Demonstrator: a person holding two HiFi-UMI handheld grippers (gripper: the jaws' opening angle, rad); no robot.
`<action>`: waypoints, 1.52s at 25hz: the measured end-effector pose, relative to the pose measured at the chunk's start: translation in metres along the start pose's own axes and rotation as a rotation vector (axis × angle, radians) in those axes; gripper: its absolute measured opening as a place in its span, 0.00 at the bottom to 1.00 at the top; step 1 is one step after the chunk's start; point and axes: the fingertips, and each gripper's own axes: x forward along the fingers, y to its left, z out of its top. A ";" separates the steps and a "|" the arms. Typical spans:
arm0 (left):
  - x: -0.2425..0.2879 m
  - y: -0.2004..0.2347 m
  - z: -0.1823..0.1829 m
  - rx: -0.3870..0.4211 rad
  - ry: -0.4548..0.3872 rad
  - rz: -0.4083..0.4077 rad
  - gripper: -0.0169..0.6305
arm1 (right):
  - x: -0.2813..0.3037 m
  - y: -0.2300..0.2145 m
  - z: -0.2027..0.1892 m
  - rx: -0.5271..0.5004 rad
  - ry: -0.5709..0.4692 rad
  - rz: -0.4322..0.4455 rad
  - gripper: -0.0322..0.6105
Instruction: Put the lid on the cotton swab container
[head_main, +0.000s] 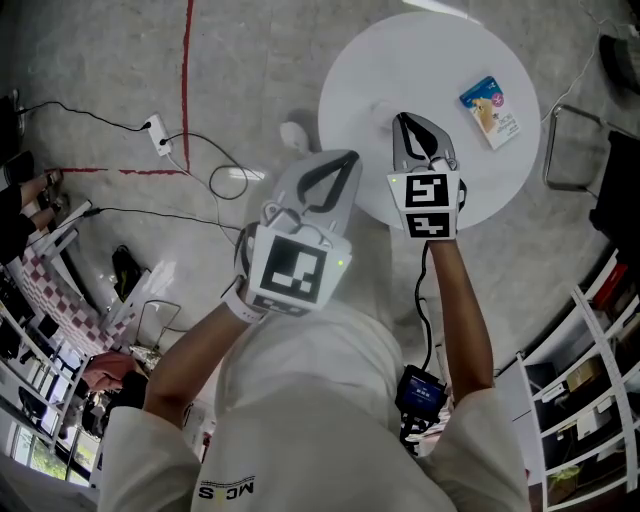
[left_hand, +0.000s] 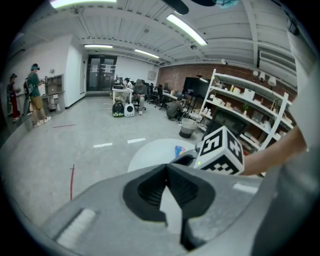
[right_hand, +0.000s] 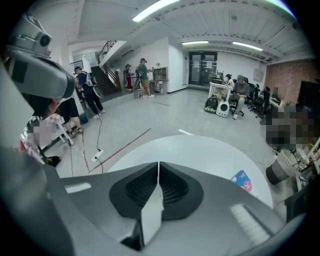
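Your right gripper (head_main: 403, 118), jaws pressed together and empty, is nearer the flat blue-and-white rectangular packet (head_main: 490, 111) lying ahead-right on the round white table (head_main: 360, 60); left gripper (head_main: 351, 155) likewise closed, empty.

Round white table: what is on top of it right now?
Only a small blue packet shows plainly on the table, near its right edge. The right claw, shut and empty, hangs over the near side and covers the spot beneath it.
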 end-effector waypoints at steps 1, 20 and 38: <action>0.000 0.001 0.000 0.000 0.000 0.001 0.03 | 0.001 0.000 0.001 0.005 0.005 0.004 0.04; -0.016 -0.006 0.013 0.045 -0.018 -0.017 0.03 | -0.032 -0.002 0.015 0.100 -0.058 -0.037 0.06; -0.055 -0.031 0.045 0.093 -0.070 -0.037 0.03 | -0.113 0.007 0.054 0.122 -0.166 -0.079 0.06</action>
